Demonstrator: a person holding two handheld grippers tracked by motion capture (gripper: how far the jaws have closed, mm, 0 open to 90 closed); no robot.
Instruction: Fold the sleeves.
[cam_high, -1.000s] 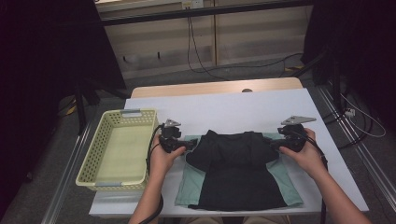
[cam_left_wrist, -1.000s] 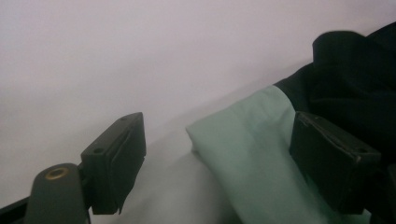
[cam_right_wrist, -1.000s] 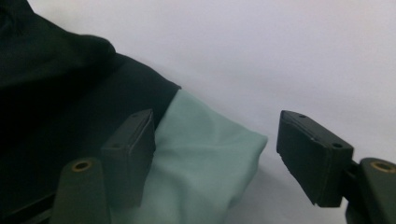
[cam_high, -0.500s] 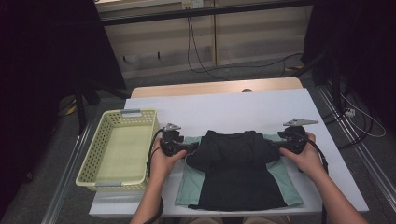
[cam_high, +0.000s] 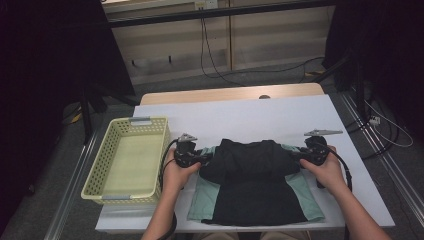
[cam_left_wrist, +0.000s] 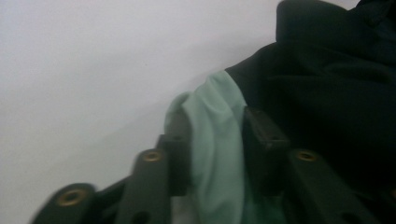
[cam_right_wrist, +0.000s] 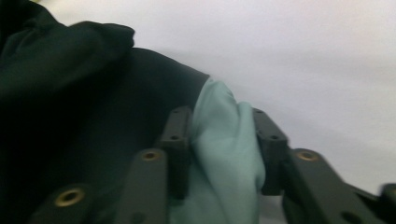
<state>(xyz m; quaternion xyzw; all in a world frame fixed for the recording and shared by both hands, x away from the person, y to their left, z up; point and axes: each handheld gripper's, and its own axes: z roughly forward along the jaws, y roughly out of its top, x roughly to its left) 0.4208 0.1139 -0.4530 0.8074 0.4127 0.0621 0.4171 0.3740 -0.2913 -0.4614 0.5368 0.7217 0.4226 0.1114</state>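
white table (cam_high: 250, 117): both tongs pinch the shirt's (cam_high: 252, 187) green sleeves.

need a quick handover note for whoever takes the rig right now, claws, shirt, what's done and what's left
Left claw: jaws have just been closing, now pinching the mint-green sleeve fold at the shirt's left upper corner.
Right claw: the same, shut on the green sleeve fold at the right upper corner.
Black and green shirt: flat on the white table, sleeves already folded inward.
Yellow basket: to its left, nothing in it.
Done: both corners gripped.
Left, probably: fold the top edge toward the hem, then put the shirt in the basket.
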